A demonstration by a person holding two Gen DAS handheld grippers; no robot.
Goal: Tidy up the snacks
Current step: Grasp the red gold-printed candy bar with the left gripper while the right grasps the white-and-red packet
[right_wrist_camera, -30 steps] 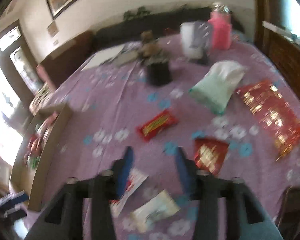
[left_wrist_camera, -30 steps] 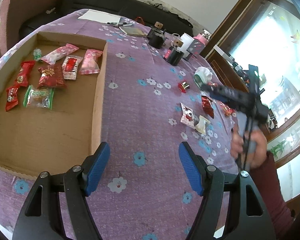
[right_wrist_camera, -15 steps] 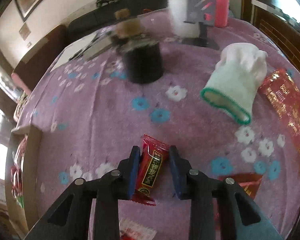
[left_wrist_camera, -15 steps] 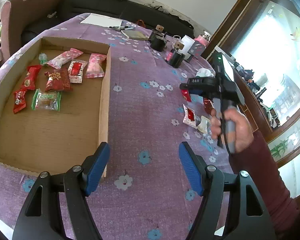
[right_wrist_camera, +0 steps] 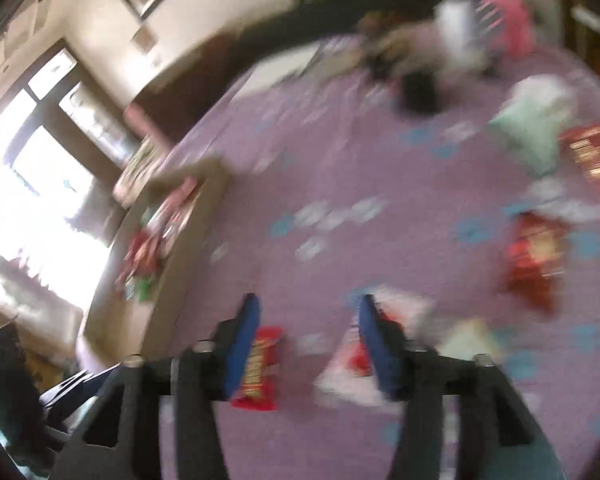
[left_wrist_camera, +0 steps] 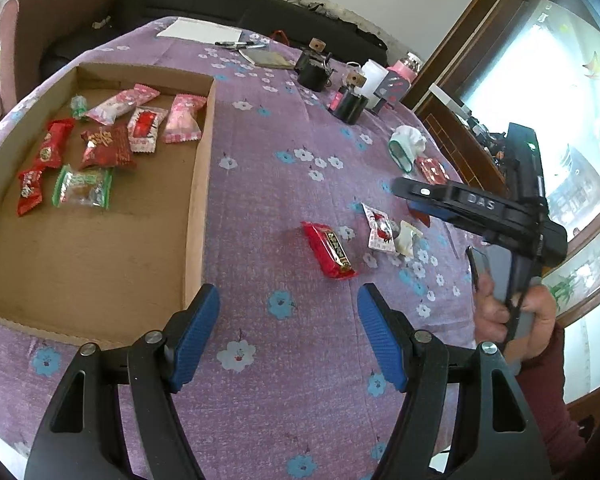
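Note:
A red snack bar (left_wrist_camera: pixel 331 249) lies loose on the purple flowered tablecloth (left_wrist_camera: pixel 260 184), right of the cardboard tray (left_wrist_camera: pixel 198 184), which holds several wrapped snacks (left_wrist_camera: pixel 100 148). My left gripper (left_wrist_camera: pixel 288 334) is open and empty, low over the cloth just in front of the bar. My right gripper (right_wrist_camera: pixel 306 344) is open and empty; its view is blurred. The bar (right_wrist_camera: pixel 258 368) lies below its left finger. A white-and-red packet (left_wrist_camera: pixel 380 230) and a cream candy (left_wrist_camera: pixel 407 238) lie beyond the bar. In the left wrist view the right gripper (left_wrist_camera: pixel 424 204) hovers above them.
A white glove (left_wrist_camera: pixel 406 146), a red packet (left_wrist_camera: pixel 432 170), black jars (left_wrist_camera: pixel 350 104), a white cup and a pink bottle (left_wrist_camera: pixel 404 74) stand at the far right. Paper and pens (left_wrist_camera: pixel 204 32) lie at the back. The table edge runs along the right.
The right gripper carried the red bar toward the tray, opened and let it drop on the cloth, then pulled back and up. The left gripper stayed put.

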